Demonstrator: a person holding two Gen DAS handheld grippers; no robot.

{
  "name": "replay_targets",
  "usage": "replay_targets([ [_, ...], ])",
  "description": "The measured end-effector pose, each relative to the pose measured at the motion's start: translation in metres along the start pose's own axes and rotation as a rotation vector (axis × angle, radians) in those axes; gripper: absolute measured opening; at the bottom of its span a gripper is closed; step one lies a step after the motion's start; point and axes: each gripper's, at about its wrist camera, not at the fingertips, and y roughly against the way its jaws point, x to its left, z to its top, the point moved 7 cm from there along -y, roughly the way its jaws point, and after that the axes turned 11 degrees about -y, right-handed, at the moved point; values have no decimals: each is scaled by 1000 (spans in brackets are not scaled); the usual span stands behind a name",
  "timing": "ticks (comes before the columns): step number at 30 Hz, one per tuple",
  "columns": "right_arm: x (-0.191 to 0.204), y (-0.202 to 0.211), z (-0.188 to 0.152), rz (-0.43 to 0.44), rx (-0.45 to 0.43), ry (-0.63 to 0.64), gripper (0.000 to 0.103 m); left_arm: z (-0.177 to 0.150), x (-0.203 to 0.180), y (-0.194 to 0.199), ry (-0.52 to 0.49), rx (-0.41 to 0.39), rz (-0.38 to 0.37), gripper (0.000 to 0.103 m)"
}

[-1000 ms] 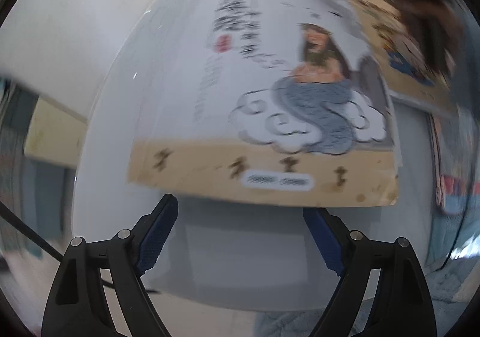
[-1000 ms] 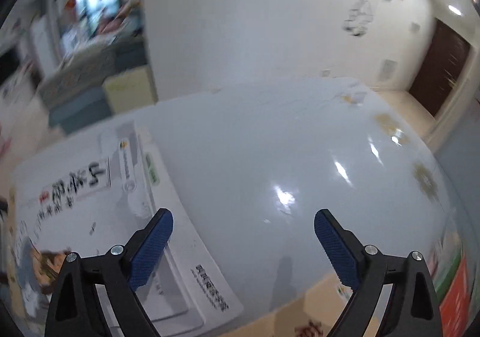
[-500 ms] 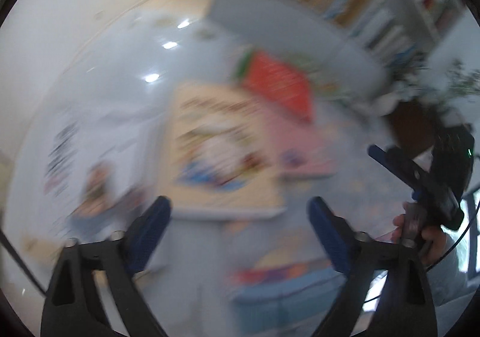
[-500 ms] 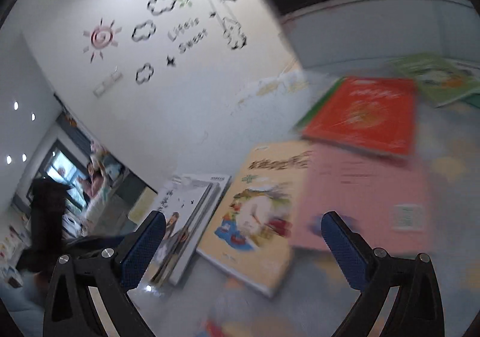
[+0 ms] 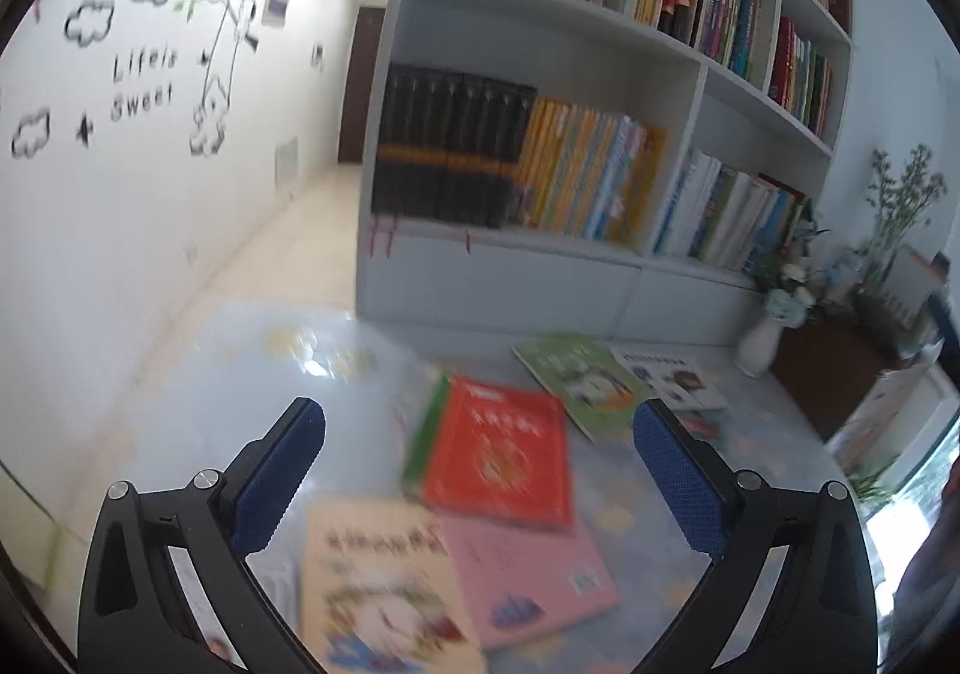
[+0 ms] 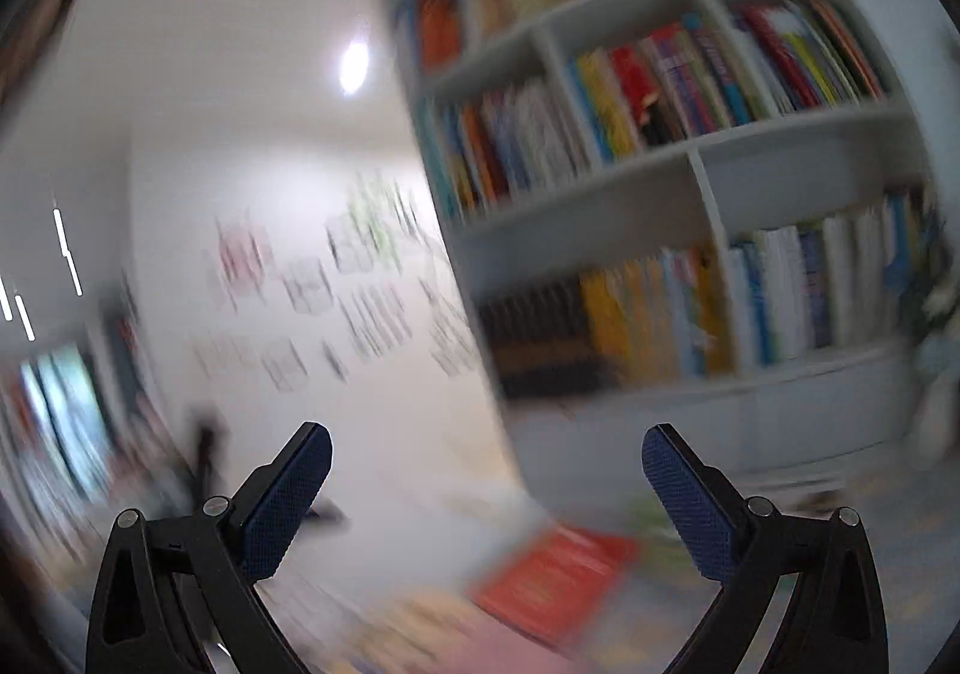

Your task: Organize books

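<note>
The left gripper [image 5: 479, 461] has its jaws spread wide with nothing in them. A flat red book [image 5: 501, 458] lies on the pale glossy counter [image 5: 336, 404] below them, partly over a pink book [image 5: 528, 572]. The right gripper [image 6: 487, 488] is spread and empty too. Its blurry view mostly shows the tall white bookshelf [image 6: 660, 176], while the left view shows more books lying flat.
</note>
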Motion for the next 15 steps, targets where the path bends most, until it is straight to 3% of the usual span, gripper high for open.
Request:
replay_targets([
  [2,1,-8,19,-17,-65,-15,103,0,13,-22,37,32,-48,103],
  [4,2,-33,18,-100,-65,89,103,-18,29,-67,102,153,-40,102],
  [5,-1,-51,10,-133,-21,118,103,-26,35,-81,103,190,-24,102],
  [6,-10,-77,-9,-177,86,111,103,-36,39,-100,74,216,5,102],
  [9,-55,-127,-71,-328,288,-2,103,-59,36,-137,-17,285,35,102],
  [15,-139,-176,-210,-489,589,-256,103,-104,6,-198,-87,423,-88,102],
])
